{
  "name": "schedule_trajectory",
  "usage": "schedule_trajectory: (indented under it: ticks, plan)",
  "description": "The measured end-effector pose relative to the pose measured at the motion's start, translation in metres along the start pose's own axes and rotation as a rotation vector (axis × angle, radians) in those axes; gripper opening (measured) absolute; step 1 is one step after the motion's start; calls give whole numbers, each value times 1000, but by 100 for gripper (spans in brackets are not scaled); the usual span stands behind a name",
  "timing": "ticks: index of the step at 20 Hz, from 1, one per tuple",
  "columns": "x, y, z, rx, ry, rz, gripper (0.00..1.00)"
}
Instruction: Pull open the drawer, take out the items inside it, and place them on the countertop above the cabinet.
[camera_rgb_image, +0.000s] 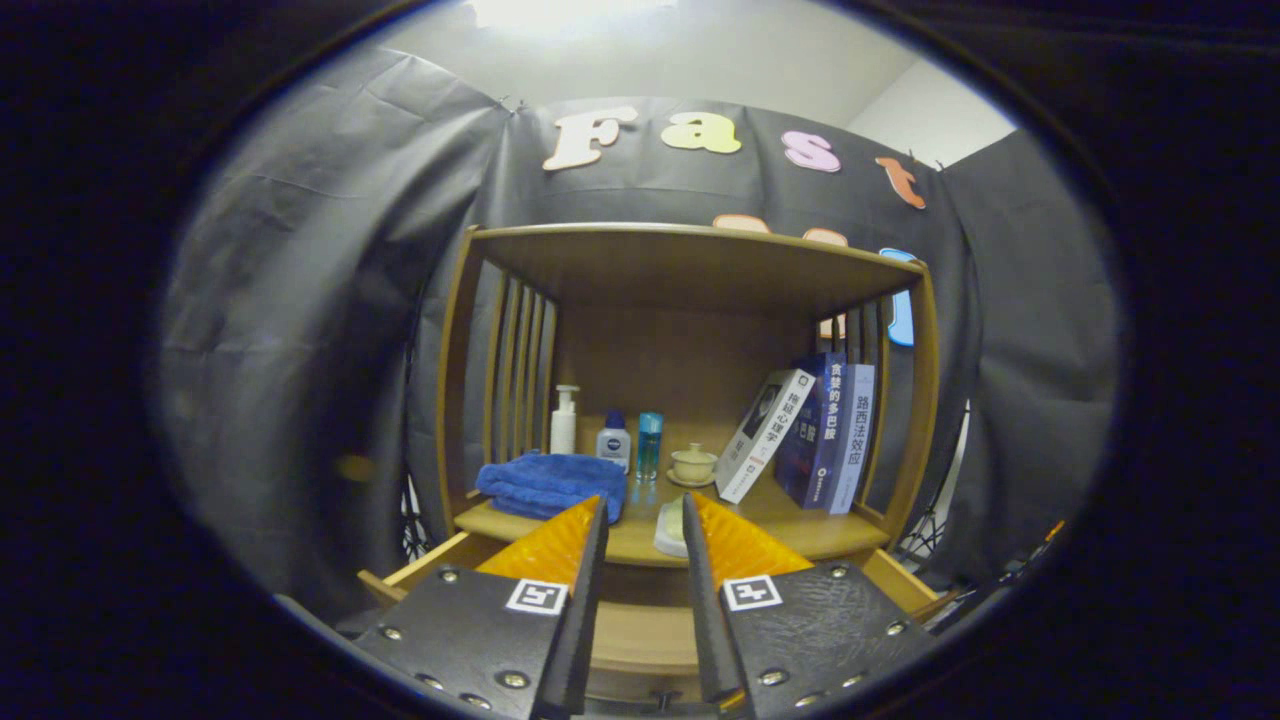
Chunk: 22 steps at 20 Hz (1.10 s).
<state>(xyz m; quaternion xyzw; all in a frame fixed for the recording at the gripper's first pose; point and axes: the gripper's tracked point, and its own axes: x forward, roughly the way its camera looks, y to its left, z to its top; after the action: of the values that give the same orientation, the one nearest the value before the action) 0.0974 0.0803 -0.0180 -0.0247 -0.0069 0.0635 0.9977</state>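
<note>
Jaws: the gripper (645, 520) stands with a narrow gap between its two fingers, holding nothing; the tips (590, 512) reach up to the front edge of the tabletop.
Drawer: the drawer (640, 635) below the tabletop is pulled out toward the fingers; its wooden side walls show on either side of them, but the fingers cover most of its inside, so what lies in it cannot be made out.
Tabletop: the tabletop (800, 535) of the wooden cabinet (700, 260) sits just beyond the fingertips, under a top board and between slatted sides.
Pale item: a small whitish thing (668, 528) lies at the tabletop's front edge, right beside the right finger and partly hidden by it; its kind is hard to tell.
Towel: a folded blue towel (545, 482) lies on the left of the tabletop, its near corner cut off by the left finger.
Bottles: behind the towel stand a white pump bottle (564, 420), a small bottle with a dark cap (614, 440) and a clear blue bottle (650, 442), close together.
Cup: a pale lidded cup on a saucer (693, 465) stands near the middle, just right of the bottles.
Books: several books (815, 430) lean on the right side, one white book (765, 432) tilted against the dark ones.
</note>
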Motion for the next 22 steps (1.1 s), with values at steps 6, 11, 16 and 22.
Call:
schedule_trajectory:
  ticks: [6, 11, 16, 22]
  plan:
    - [-40, -19, -33, 55, 0, -62, 70]
    - [-57, -29, -68, 98, 38, -86, 90]
    - [-63, -33, -106, 135, 96, -83, 98]
    - [-50, -23, -139, 164, 150, -44, 98]
